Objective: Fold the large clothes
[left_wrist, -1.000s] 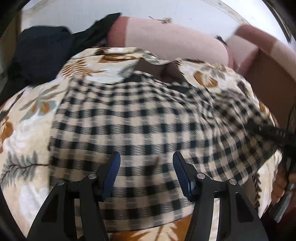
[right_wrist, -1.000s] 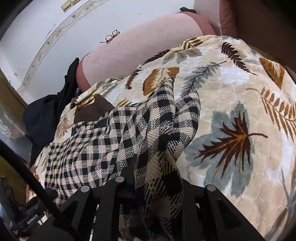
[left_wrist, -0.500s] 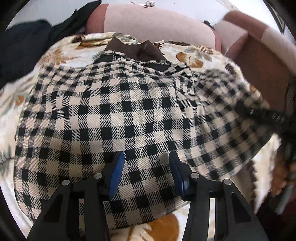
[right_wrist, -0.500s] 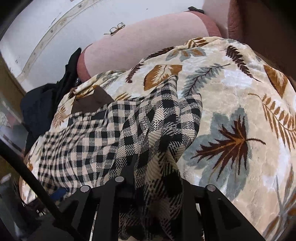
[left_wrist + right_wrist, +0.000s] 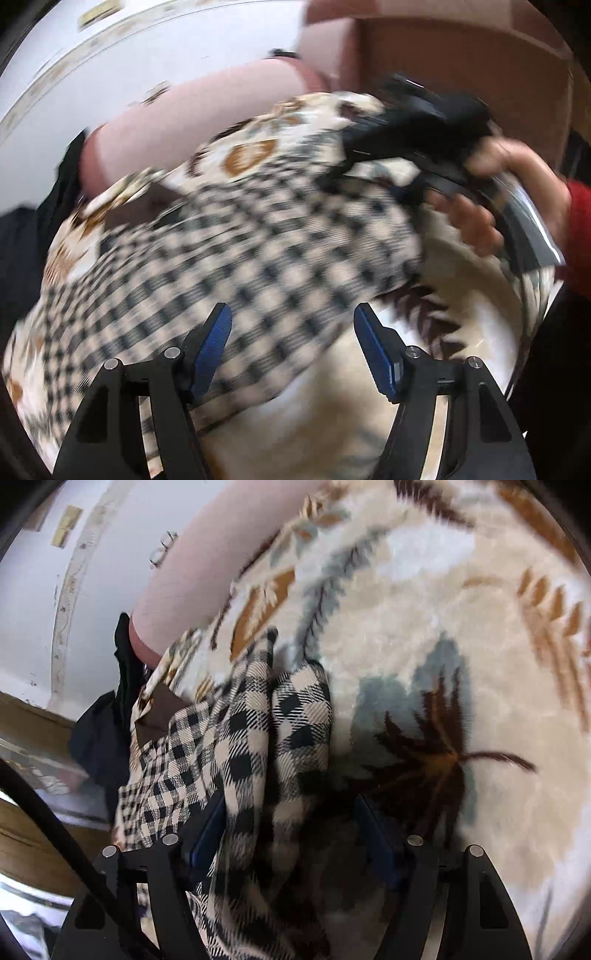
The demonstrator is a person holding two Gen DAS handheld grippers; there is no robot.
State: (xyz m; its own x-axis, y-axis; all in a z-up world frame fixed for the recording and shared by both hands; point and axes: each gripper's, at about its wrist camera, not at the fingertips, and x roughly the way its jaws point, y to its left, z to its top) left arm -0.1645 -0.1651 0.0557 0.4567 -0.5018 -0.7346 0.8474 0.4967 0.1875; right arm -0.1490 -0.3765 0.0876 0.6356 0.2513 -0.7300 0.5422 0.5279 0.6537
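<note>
We see one black-and-cream checked shirt (image 5: 258, 258) with a brown collar (image 5: 155, 716), lying on the leaf-patterned blanket (image 5: 443, 609) toward its left edge, one bunched fold of it trailing toward our right side. The blanket covers one pink cushion (image 5: 177, 122); one dark garment (image 5: 99, 738) lies off the blanket's far left corner.

Our left gripper (image 5: 291, 347) hangs over the shirt's near hem, its two blue pads (image 5: 214, 347) well apart and opening, nothing pinched. Our right gripper (image 5: 291, 834) is opening too; the fold lies loose between its jaws. In the left view our right hand (image 5: 509, 192) holds that tool.

Half a second ago the right jaws pinched this fold, and the left view has swung rightward.
</note>
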